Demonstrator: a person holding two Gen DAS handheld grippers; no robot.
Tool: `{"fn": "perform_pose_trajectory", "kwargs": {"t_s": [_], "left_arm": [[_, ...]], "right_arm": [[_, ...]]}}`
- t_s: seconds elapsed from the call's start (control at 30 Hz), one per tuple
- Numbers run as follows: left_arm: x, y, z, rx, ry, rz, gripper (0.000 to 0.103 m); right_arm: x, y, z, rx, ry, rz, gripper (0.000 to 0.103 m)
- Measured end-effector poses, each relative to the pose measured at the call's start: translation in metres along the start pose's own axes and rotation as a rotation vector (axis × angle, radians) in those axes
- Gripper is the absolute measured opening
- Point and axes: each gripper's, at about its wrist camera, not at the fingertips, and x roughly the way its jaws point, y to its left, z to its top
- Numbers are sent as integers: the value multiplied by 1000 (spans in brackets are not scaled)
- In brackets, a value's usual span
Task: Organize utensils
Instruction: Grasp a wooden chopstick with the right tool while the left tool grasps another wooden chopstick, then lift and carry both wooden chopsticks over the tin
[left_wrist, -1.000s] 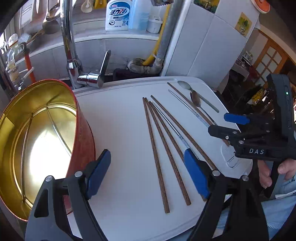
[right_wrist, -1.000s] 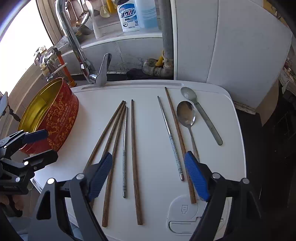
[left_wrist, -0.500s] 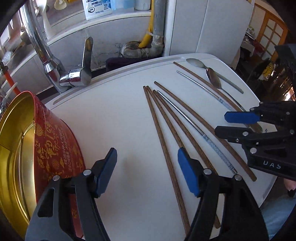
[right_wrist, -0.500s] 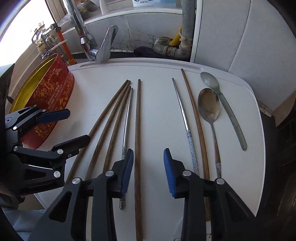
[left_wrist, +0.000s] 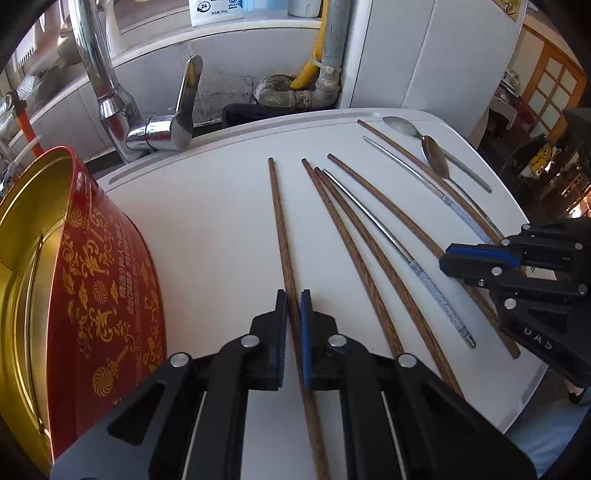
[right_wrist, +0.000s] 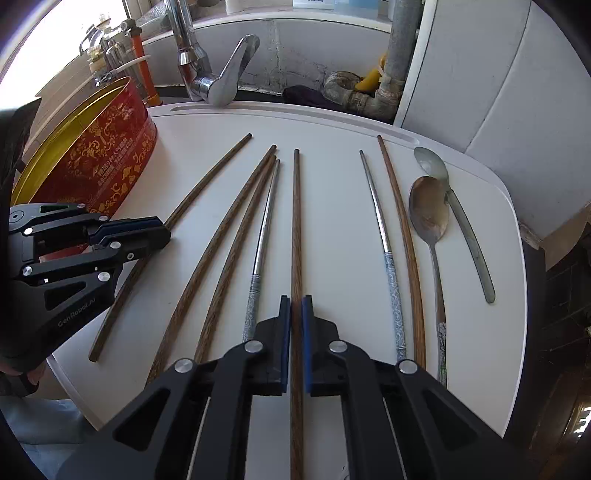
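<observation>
Two wooden chopsticks lie on a white board (left_wrist: 207, 221) beside the red tin (left_wrist: 107, 280); the left gripper (left_wrist: 293, 325) pinches the one nearest the tin (left_wrist: 281, 229), the right gripper (right_wrist: 295, 332) another (right_wrist: 296, 221) — gripped near their ends, either could pivot and drop short of the tin.

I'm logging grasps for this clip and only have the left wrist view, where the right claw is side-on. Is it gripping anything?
Observer: Yes. The right claw is shut on a wooden chopstick.
Operator: Which one in the row?
Observer: The one lying between the two metal chopsticks.
Operator: That claw hides the darker spoon's handle end from me.
Observer: The end is patterned and lies beside the rightmost wooden chopstick.
</observation>
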Motion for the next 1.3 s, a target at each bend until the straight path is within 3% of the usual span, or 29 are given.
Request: {"fn": "perform_pose_trajectory", "kwargs": {"t_s": [0.07,0.2,0.33,0.7,0.87,1.07,1.3], "left_arm": [[-5,4,-3,-45,6,-9,6],[-36,10,-10,-95,-46,-45,6],[-72,14,-14,-114,-107,-51,6],[-180,62,-38,-232,-327,-16,6],[-210,101,-57,-312,-375,56,6],[-237,145,-80,-407,-427,86,6],[-244,187,-82,-440,-449,73,6]], "right_arm": [[-11,-5,-2,32,-29,-13,7],[-51,-5,-5,38,-123,-1,7],[-74,4,-8,20,-164,30,7],[-117,65,23,-68,-254,236,7],[-127,107,52,-107,-283,348,7],[-120,161,81,-141,-278,438,7],[-106,198,104,-136,-257,443,7]]}}
